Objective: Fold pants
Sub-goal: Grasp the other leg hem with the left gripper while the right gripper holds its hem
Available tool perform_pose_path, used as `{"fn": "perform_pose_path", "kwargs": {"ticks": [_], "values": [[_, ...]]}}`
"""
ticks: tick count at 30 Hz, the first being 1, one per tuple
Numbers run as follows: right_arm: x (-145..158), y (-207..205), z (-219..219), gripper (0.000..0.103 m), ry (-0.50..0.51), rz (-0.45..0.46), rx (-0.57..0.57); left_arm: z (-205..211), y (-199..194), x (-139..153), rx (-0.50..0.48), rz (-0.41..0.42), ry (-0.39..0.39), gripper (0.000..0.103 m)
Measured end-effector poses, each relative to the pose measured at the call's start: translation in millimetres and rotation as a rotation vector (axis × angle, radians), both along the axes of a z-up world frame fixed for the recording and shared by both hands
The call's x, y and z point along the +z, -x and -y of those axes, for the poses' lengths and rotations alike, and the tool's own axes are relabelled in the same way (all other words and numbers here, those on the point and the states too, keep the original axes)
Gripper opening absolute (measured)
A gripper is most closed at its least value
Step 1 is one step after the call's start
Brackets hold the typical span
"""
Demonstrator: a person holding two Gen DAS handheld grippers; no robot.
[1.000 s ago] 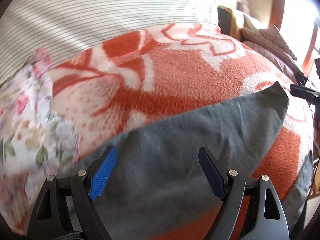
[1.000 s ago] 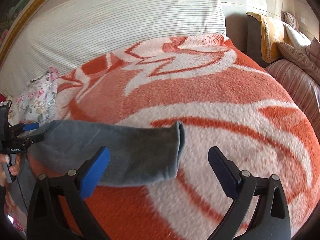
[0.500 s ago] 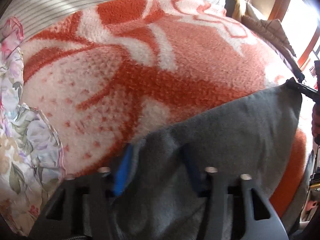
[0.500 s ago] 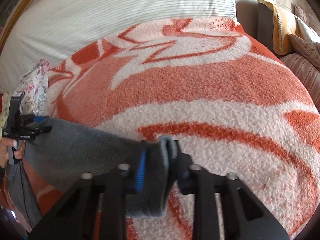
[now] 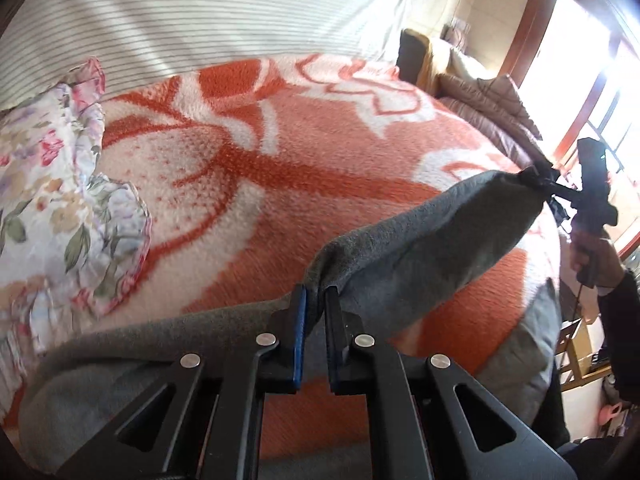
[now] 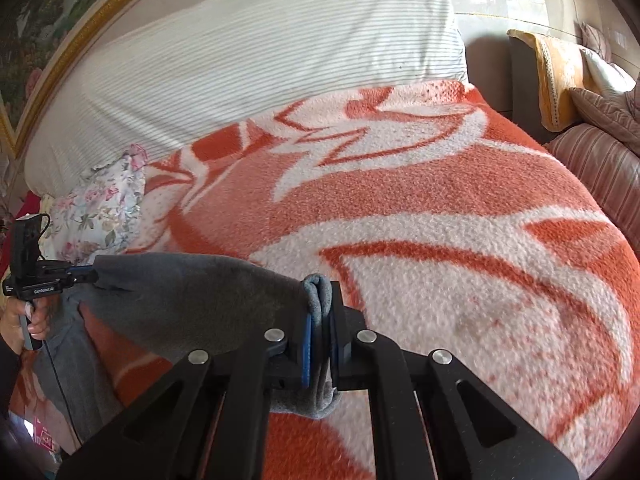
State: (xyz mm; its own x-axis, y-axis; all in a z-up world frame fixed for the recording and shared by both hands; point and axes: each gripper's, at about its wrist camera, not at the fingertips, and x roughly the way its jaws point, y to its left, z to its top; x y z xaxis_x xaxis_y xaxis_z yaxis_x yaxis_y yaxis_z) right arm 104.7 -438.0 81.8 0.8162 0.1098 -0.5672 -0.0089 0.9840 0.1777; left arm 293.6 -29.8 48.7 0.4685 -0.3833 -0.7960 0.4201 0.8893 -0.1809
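- The bed (image 6: 460,240) is the biggest thing here. A fuzzy orange and white blanket (image 5: 280,152) covers most of its top.
- A big white striped pillow (image 6: 260,48) lies along the far edge of the bed, past the blanket.
- The gray pants (image 5: 420,240) are at the near edge of the bed. One stretch of them is held up off the blanket between the two tools, and it sags a little in the middle. The rest of the pants droops down over the near edge of the bed.
- A flowery cloth (image 5: 52,184) with a frilly rim lies at the left edge of the bed, near the striped pillow. It is apart from the pants.
- A striped brown cushion (image 6: 600,168) sits past the right edge of the bed.
- A picture in a gold frame (image 6: 72,28) hangs on the wall behind the pillow.
- The left tool (image 5: 315,312) is pinched tight on a bunched fold of the gray pants. Its two fingers have only a thin bit of cloth between them.
- The right tool (image 6: 320,332) is also pinched tight on the pants, at the thick rolled hem. The hem sticks up above the fingers and hangs a little below them.
- The person's right hand (image 5: 596,256) holds the handle of the right tool, seen from the left wrist camera.
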Motion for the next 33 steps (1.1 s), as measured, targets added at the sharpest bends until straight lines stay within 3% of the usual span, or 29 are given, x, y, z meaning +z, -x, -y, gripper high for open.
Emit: {"fn": "perform_pose_path", "kwargs": {"ticks": [6, 15, 25, 33], "values": [[-1, 43, -2, 0.008, -0.008, 0.034, 0.015, -1, 74, 17, -0.022, 0.014, 0.068, 0.007], [-19, 106, -1, 0.008, -0.021, 0.085, 0.054, 9, 157, 7, -0.036, 0.017, 0.101, 0.007], [-71, 157, 11, 0.008, -0.092, 0.097, 0.092, 17, 210, -18, -0.050, -0.002, 0.119, 0.007], [-89, 191, 5, 0.008, -0.095, 0.092, 0.174, 8, 232, -41, -0.017, -0.058, 0.141, 0.007]]}}
